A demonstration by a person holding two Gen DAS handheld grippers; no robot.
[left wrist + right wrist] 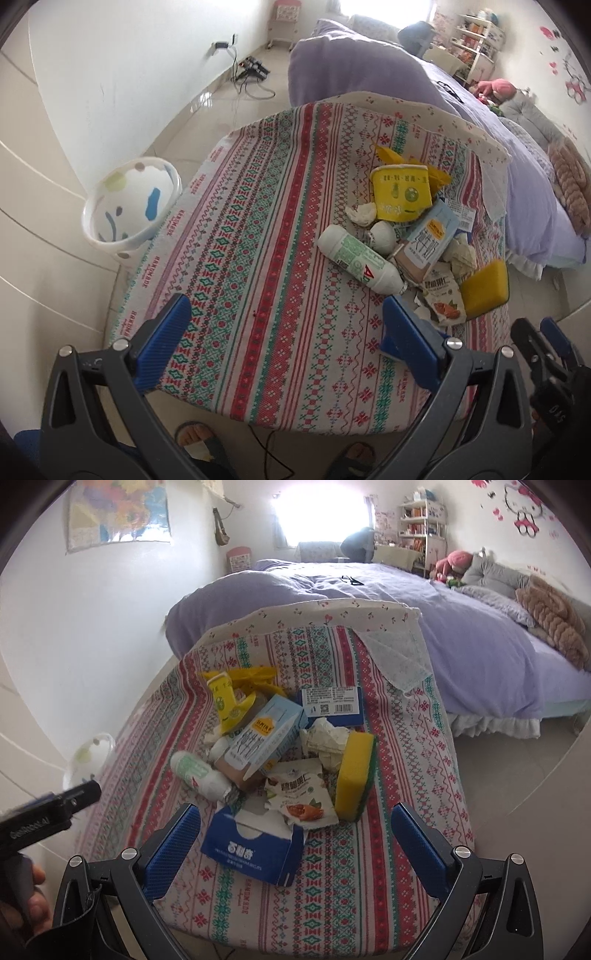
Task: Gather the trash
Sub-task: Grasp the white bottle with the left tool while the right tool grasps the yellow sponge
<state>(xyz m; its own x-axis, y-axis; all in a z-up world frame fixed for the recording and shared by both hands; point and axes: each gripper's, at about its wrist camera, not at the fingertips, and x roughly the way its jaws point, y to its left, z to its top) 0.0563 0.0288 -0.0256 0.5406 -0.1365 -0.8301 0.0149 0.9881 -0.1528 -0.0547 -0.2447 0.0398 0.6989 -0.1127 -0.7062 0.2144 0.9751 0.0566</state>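
**Operator A:** Report hand-held gripper status.

**Operator B:** The left hand-held gripper (284,317) is spread wide, with nothing between its blue fingers (168,328). It hangs over the near left part of the desk (258,221), above bare patterned cloth. The right hand-held gripper (295,827) is equally wide apart and holds nothing. A torn blue tissue box (255,845) lies on the cloth between its fingers, touching neither.

**Operator A:** Location of the trash?

**Operator B:** All items sit in one pile on the right half of the desk. Contents, near to far in the right wrist view: the blue tissue box; a nut snack packet (299,790); a yellow sponge (354,775) with a green backing, standing on edge just right of the packet; a white bottle (199,775) with a green label, lying on its side at the pile's left edge; a light blue carton (266,734); crumpled white paper (325,742); a dark blue flat box (332,701); a yellow cup (225,701) tipped over at the far left, with yellow wrappers (255,675) behind it.

**Operator A:** Location of the receptacle?

**Operator B:** A white waste bin (129,206) with coloured spots stands on the floor just beside the desk's left edge, well apart from the pile.

**Operator A:** Surroundings?

**Operator B:** A bed (461,627) with purple bedding stands beyond the desk.
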